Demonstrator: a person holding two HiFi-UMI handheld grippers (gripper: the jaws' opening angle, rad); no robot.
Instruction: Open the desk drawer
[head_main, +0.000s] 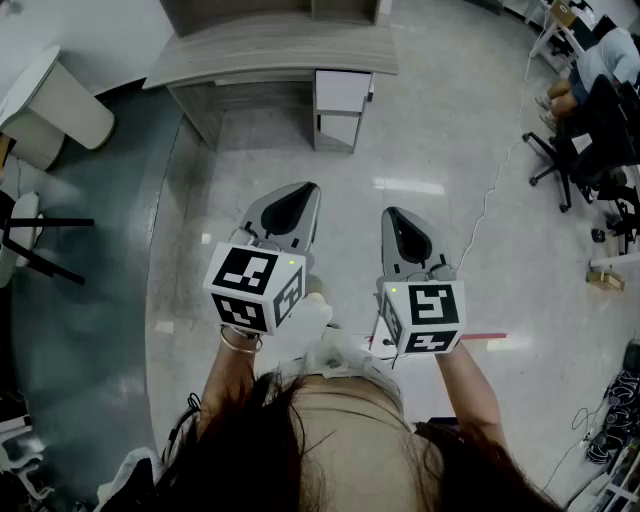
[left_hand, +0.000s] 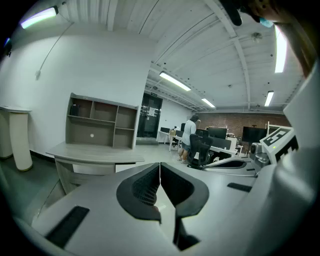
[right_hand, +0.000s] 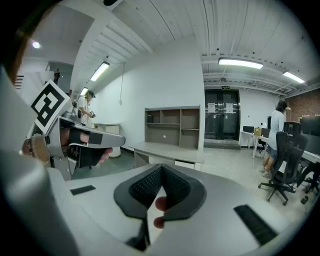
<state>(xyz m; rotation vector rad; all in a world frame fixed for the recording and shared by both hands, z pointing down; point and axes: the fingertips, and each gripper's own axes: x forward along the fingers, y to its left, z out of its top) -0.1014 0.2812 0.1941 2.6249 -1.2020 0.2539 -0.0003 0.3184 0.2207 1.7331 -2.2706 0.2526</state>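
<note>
A grey wooden desk (head_main: 270, 52) stands some way ahead of me on the pale floor, with a white drawer unit (head_main: 341, 96) under its right end. The desk (left_hand: 95, 154) carries a shelf unit with open cubbies (left_hand: 102, 122) in the left gripper view. The same desk (right_hand: 167, 150) sits ahead in the right gripper view. My left gripper (head_main: 300, 196) and right gripper (head_main: 396, 221) are held side by side in the air, well short of the desk. Both are shut with nothing between the jaws.
A white rounded pillar (head_main: 60, 110) stands at the far left beside a dark chair frame (head_main: 40, 245). Black office chairs (head_main: 590, 140) and a seated person (head_main: 600, 60) are at the right. A white cable (head_main: 495, 190) runs across the floor. A red strip (head_main: 488, 338) marks the floor near my right arm.
</note>
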